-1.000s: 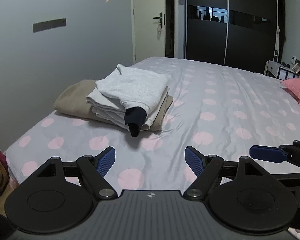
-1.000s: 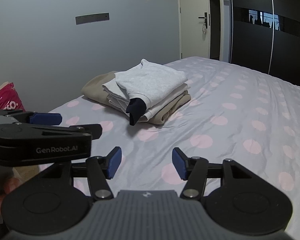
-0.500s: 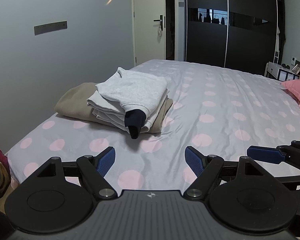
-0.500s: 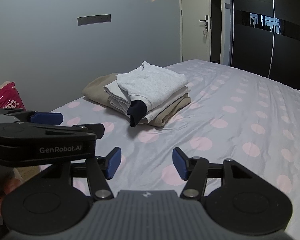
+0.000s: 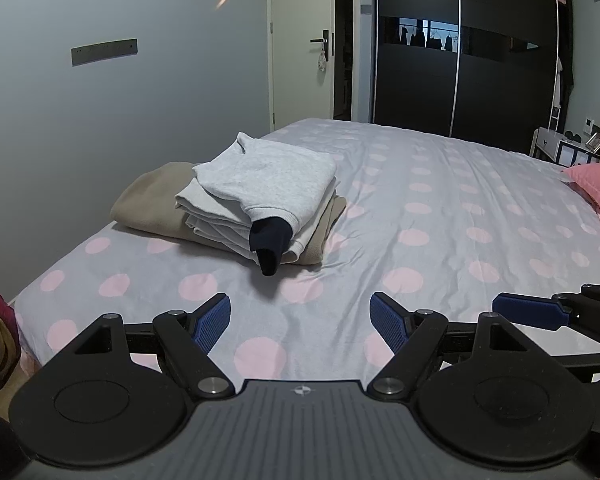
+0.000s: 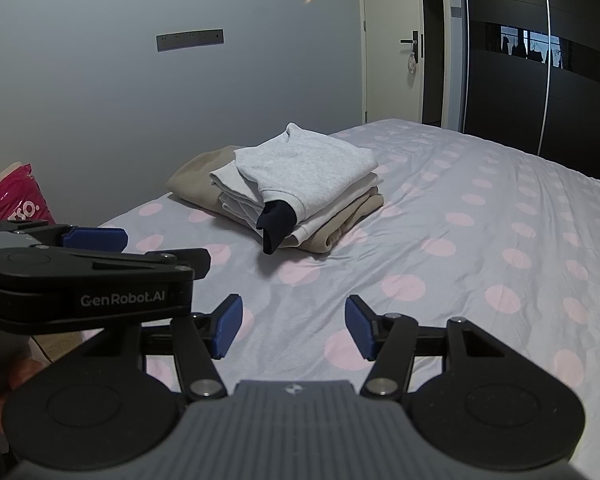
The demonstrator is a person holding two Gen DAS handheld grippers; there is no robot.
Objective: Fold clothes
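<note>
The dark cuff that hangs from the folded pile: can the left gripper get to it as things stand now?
Probably yes. The left gripper is open and holds nothing, and only bare bedspread lies between its fingers and the dark cuff. It is not yet near, so the hand must move forward.

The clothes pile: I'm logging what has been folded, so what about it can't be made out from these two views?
- Clothes pile, both views: the far side is hidden by the pile itself.
- White layers: how many garments they are is unclear, since only folded edges show.
- Dark cuff: the light grey top covers whatever it belongs to.
- Beige garment: mostly buried under the others, so its type is unclear.
</note>
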